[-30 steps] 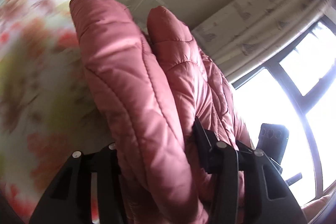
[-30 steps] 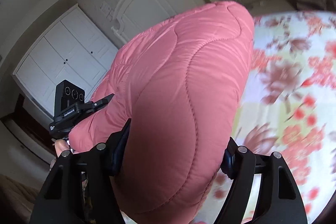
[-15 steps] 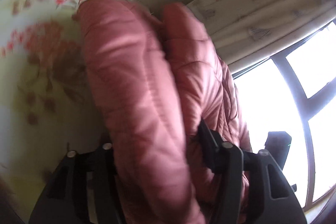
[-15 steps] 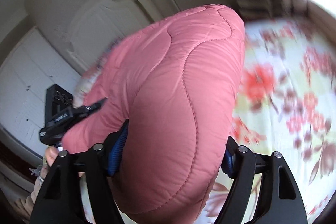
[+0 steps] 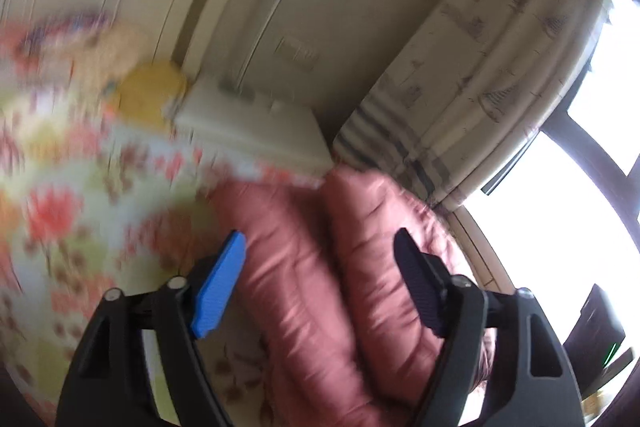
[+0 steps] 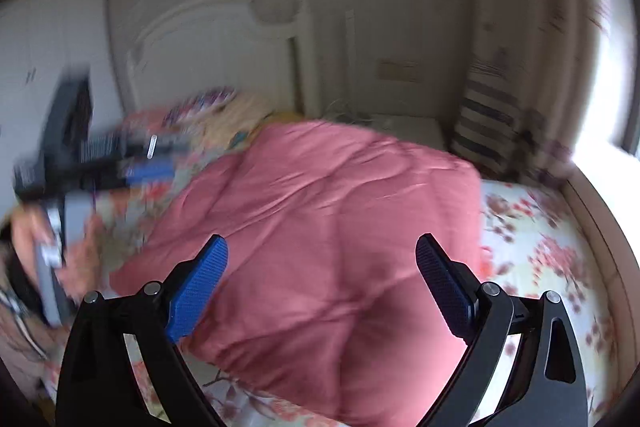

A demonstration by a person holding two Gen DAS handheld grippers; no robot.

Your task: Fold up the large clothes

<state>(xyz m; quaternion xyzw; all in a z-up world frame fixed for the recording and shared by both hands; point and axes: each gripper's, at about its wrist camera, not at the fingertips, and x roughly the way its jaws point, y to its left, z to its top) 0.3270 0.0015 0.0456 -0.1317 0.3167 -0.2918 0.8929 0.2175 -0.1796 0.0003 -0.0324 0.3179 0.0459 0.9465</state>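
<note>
Jacket (image 6: 328, 251) on floral bedsheet (image 6: 540, 267)

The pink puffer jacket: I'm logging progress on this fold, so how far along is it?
Done: the pink puffer jacket lies doubled over in a thick bundle on the floral bedspread. In hand: nothing; the left gripper and right gripper are opening, pads clear of it. Left: possibly tidying; blur hides the edges.
</note>
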